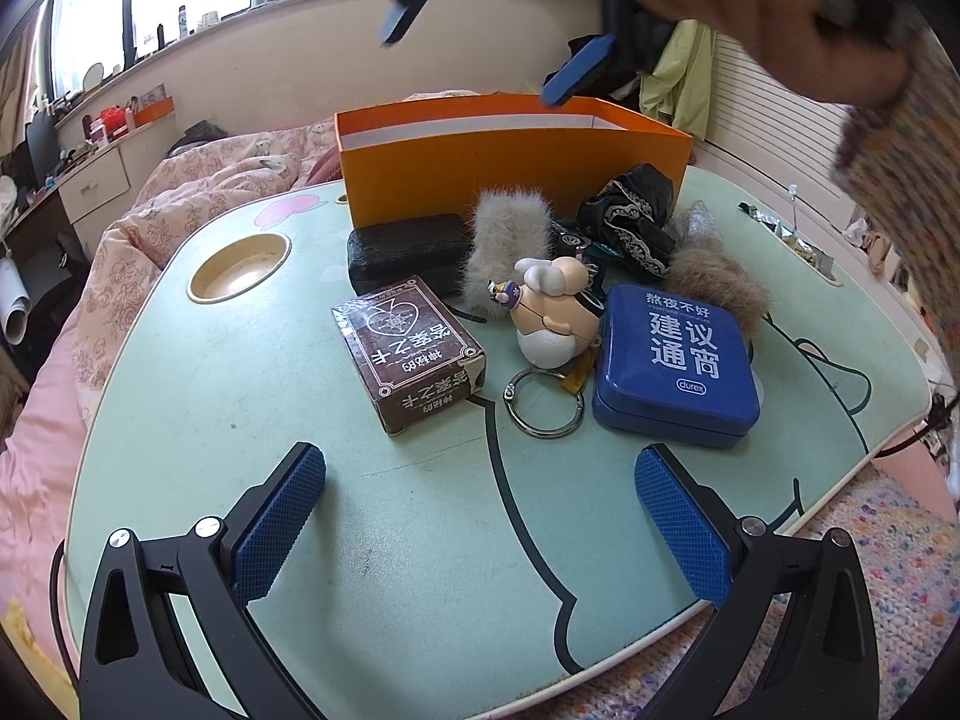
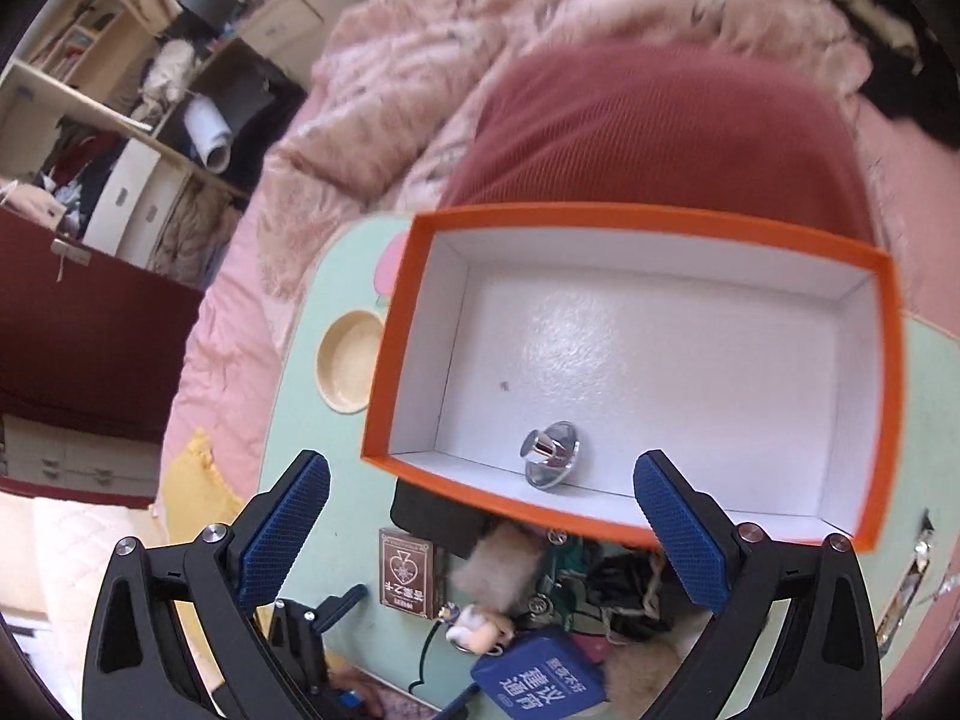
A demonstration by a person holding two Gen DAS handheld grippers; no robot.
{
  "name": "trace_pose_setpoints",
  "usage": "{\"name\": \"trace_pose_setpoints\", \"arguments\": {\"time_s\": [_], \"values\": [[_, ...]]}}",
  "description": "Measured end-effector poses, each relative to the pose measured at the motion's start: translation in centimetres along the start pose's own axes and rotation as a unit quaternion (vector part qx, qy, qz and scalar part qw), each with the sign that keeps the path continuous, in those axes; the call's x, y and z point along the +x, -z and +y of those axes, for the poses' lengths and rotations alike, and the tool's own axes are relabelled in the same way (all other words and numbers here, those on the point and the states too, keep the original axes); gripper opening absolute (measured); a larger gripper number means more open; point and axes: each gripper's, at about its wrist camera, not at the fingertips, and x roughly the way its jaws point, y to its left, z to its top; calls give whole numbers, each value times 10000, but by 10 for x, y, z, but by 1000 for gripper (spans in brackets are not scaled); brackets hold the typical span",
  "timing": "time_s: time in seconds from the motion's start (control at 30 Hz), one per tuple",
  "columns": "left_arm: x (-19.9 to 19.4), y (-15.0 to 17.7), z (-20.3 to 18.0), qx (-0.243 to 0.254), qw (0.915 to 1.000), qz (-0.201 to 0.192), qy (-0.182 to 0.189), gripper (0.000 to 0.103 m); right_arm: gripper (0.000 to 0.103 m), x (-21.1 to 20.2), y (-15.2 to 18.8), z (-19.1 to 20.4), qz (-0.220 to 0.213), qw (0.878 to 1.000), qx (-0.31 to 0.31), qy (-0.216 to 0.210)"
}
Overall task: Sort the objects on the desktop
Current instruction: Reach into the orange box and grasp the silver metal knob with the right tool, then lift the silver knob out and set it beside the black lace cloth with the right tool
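Right claw [image 2: 480,516] wide open, empty, over orange box [image 2: 888,396]; shiny metal knob [image 2: 549,459] inside. Left claw [image 1: 480,516] open, empty, near table [image 1: 372,540] edge. Blue tin [image 1: 675,360] near right: hard, slippery, light; pinch side edges.

On the lid of the blue tin [image 1: 676,357] to my right I read white characters: a small line "熬夜不好" at the top, then large "建议通宵" in two rows, and "durex" in a small oval near the lower corner. The brown card box [image 1: 414,354] to the left of it carries a spade emblem and upside-down characters on its top and near side; I make out "神秘的" and "之牛", the rest I cannot tell. From my right tongs' camera the same tin [image 2: 537,681] shows "建议通宵" inverted.
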Motion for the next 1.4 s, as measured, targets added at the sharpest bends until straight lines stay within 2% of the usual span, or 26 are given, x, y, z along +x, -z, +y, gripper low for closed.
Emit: {"name": "trace_pose_setpoints", "arguments": {"time_s": [0.17, 0.2, 0.23, 0.47, 0.53, 0.6, 0.67, 0.8, 0.9, 1.03, 1.27, 1.4], "values": [[0, 0, 0, -13, 10000, -31, 2, 103, 97, 20, -18, -16, 456, 9983, 296, 229], [0, 1, -1, -16, 10000, -43, 4, 103, 94, 24, -20, -19, 553, 9976, 328, 242], [0, 1, -1, -19, 10000, -48, 6, 103, 90, 27, -21, -22, 651, 9969, 369, 251], [0, 3, -1, -32, 10000, -73, 9, 103, 82, 47, -20, -30, 1130, 9916, 614, 136], [0, 3, -1, -34, 10000, -74, 7, 103, 76, 56, -18, -22, 1289, 9901, 476, 278], [0, 3, -1, -38, 10000, -74, 8, 103, 74, 64, -11, -16, 1355, 9883, 340, 605], [0, 3, -2, -42, 10000, -70, 3, 103, 71, 65, -7, -14, 1295, 9878, 326, 800], [1, 3, -3, -48, 10000, -66, 1, 103, 29, 59, -3, -15, 1164, 9816, 337, 1472], [1, 3, -3, -48, 10000, -70, 1, 103, 29, 57, -1, -19, 1145, 9819, 298, 1477], [1, 3, -3, -49, 10000, -71, -1, 103, 29, 49, 1, -28, 1022, 9859, 377, 1270], [1, 3, -3, -54, 10000, -71, 0, 103, 29, -8, 5, -49, 184, 9961, 540, 677], [1, 3, -3, -54, 10000, -71, -3, 103, 29, -51, 22, -52, -190, 9981, 466, 368]]}}
